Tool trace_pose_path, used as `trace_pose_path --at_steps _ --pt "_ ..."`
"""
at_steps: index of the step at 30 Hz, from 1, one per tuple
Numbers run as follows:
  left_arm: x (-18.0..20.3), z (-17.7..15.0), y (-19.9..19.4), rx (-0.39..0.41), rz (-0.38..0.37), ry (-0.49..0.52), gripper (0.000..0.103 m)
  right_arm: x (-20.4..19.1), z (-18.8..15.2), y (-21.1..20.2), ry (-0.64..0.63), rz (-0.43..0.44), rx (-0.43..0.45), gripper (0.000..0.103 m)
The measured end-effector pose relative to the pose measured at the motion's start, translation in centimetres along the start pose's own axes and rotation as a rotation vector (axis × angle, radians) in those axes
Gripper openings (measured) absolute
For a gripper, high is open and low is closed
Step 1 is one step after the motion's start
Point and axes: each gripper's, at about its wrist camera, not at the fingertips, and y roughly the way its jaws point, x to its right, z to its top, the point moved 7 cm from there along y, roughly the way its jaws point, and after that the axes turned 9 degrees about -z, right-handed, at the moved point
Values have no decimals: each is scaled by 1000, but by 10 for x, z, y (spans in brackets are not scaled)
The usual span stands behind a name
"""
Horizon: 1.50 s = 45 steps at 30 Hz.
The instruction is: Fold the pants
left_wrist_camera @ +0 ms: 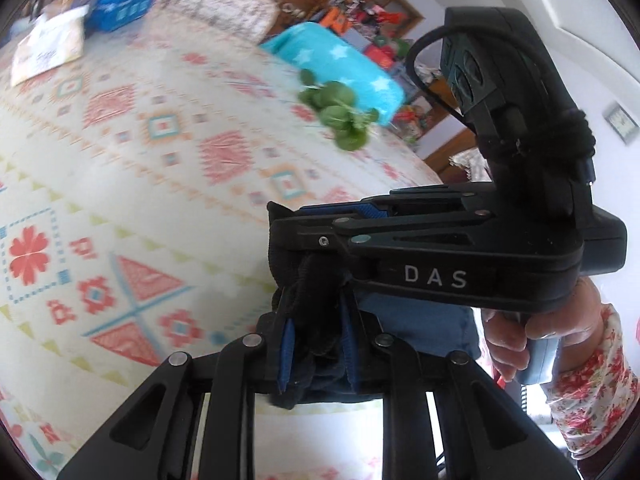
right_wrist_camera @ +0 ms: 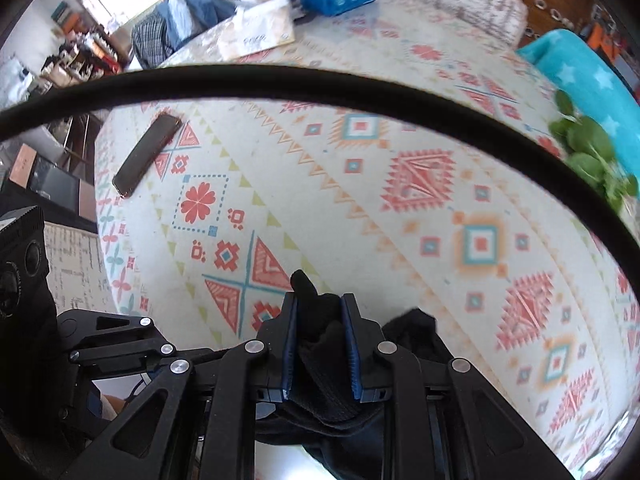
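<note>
The pants (left_wrist_camera: pixel 320 276) are black cloth, bunched and held up over the patterned tablecloth (left_wrist_camera: pixel 160 168). My left gripper (left_wrist_camera: pixel 316 346) is shut on a fold of them, which fills the gap between its blue pads. My right gripper (left_wrist_camera: pixel 282 236), marked DAS, comes in from the right close above and pinches the same bunch. In the right wrist view the right gripper (right_wrist_camera: pixel 320 340) is shut on the black pants (right_wrist_camera: pixel 326 364), with a tip of cloth poking out past the fingers. A hand (left_wrist_camera: pixel 516 340) in a floral sleeve holds the right gripper's handle.
A dark phone (right_wrist_camera: pixel 146 156) lies near the table's left edge. Green leaves (left_wrist_camera: pixel 340 116) and a turquoise star-print blanket (left_wrist_camera: pixel 340 60) lie at the far right. Papers (left_wrist_camera: pixel 48 48) and a blue pack (left_wrist_camera: pixel 120 6) sit at the far end. A black cable (right_wrist_camera: pixel 320 84) arcs across the right wrist view.
</note>
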Motion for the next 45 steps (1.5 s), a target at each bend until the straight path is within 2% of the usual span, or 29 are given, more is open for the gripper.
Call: trace_pose_path --at_steps 9,13,15,17,22,26,28,32,35,38,42,45 --pt "65 -41 70 -96 -14 80 20 84 -85 -26 176 -5 28 24" --pt "78 -65 102 -159 -17 91 22 126 -123 -20 282 -28 17 35" --pt "87 -76 109 -184 -19 101 30 150 -143 -18 353 -73 21 39" --pt "96 -83 109 -197 -26 126 34 171 -159 -20 430 -73 37 60" --pt "110 -95 88 -211 -6 216 41 205 -188 -51 581 -117 124 61" --pt "93 -96 68 -211 34 192 43 191 -193 -79 604 -93 206 61" --pt "79 -94 55 -214 48 157 43 180 -189 -89 620 -43 242 61" --pt "44 -82 32 -185 106 85 44 152 -166 -97 690 192 311 61" --pt "20 -70 24 -169 148 42 44 130 -149 -79 735 311 293 61" --pt "6 -60 21 -166 166 29 44 115 -147 -50 752 281 237 61" --pt "3 -49 21 -176 185 103 44 122 -177 -21 791 91 150 61" --pt "6 -37 34 -211 173 168 44 136 -208 -16 920 114 146 60"
